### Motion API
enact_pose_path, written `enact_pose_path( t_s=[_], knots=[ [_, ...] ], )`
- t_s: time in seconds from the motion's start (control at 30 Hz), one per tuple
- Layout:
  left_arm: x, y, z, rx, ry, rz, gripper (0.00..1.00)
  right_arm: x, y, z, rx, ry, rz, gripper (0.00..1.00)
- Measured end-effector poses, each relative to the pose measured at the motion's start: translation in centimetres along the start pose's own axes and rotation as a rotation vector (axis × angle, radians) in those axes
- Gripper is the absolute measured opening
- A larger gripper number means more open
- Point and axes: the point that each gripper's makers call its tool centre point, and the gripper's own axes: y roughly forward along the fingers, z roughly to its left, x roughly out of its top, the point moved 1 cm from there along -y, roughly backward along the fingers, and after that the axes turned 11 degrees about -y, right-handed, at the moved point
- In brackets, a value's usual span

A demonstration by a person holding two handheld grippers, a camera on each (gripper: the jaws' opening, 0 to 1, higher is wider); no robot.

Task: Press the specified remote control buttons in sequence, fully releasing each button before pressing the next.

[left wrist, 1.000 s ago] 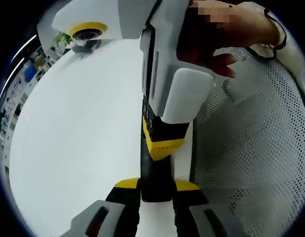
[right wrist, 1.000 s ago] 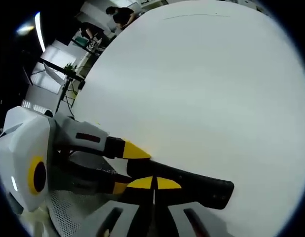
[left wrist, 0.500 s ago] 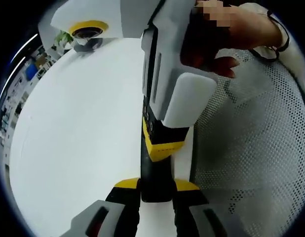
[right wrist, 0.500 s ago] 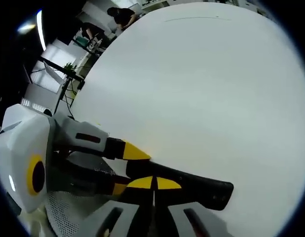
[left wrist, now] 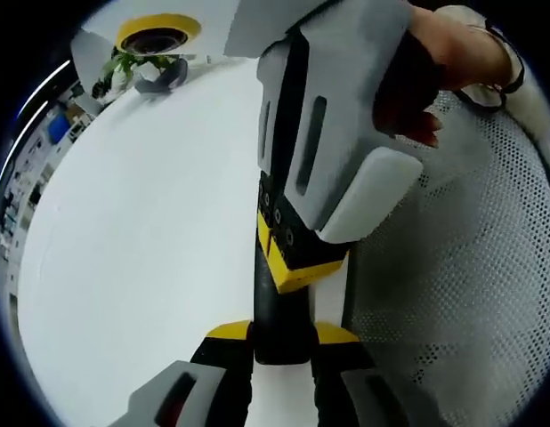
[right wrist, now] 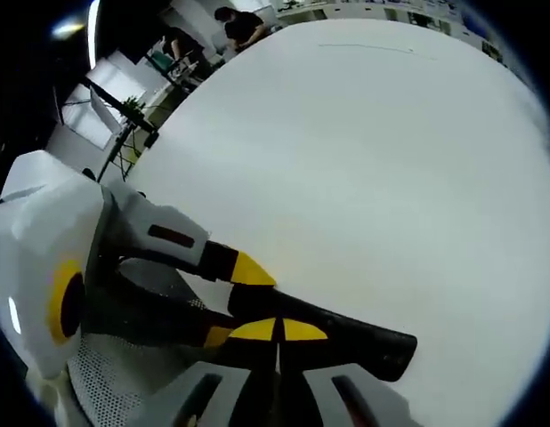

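A: Left gripper view, go. Left gripper (left wrist: 281, 336) at 6 o'clock, yellow tips either side of the remote (left wrist: 280, 307). Clamped on it, black body pinched btwn the jaws.

B: Yep, the remote runs from 6 straight up twd centre. Right gripper (left wrist: 297, 262) comes in from 12, big grey-white body, yellow tip down on the remote's top face near mid-picture.

A: Which button?

B: Can't tell, the tip covers it. A few small dots on the edge facing 9, too small to read.

A: A hand (left wrist: 453, 53) at 1 o'clock wrapped round the right gripper's handle. White table (left wrist: 133, 231) from 7 to 11, white mesh surface (left wrist: 462, 267) from 2 to 5. Potted plant (left wrist: 124, 64) at 11, far off.

B: Switching to right gripper view. Right gripper (right wrist: 277, 331) at 6 o'clock: jaws closed tip to tip, just a thin line btwn the yellow ends, nothing caught in them. Tips sit on the remote (right wrist: 355, 334).

A: The remote lies across the bottom, from approx 7 out to 4, flat over the table (right wrist: 364, 178).

B: Left gripper (right wrist: 235, 302) enters from 9, white housing, yellow fingers closed on the remote's near end. Mesh (right wrist: 106, 391) at 7.

A: Background, 11 to 12: people (right wrist: 244, 22) at desks, well away from the table.
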Motion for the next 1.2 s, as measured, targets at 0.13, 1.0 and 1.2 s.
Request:
enact_pose_path(
  t_s=[0.13,1.0,1.2],
  knots=[
    [0.2,0.1,0.1,0.015,-0.090,-0.012,0.23,1.1,-0.7,0.0,-0.014,-0.021,-0.056,0.00],
    [0.2,-0.3,1.3,0.008,0.006,0.013,0.21,8.0,-14.4,-3.0,-0.287,-0.089,-0.735,0.48],
    [0.6,-0.4,2.2,0.005,0.021,0.020,0.21,8.2,-15.8,-2.9,-0.337,-0.151,-0.796,0.58]
  ],
)
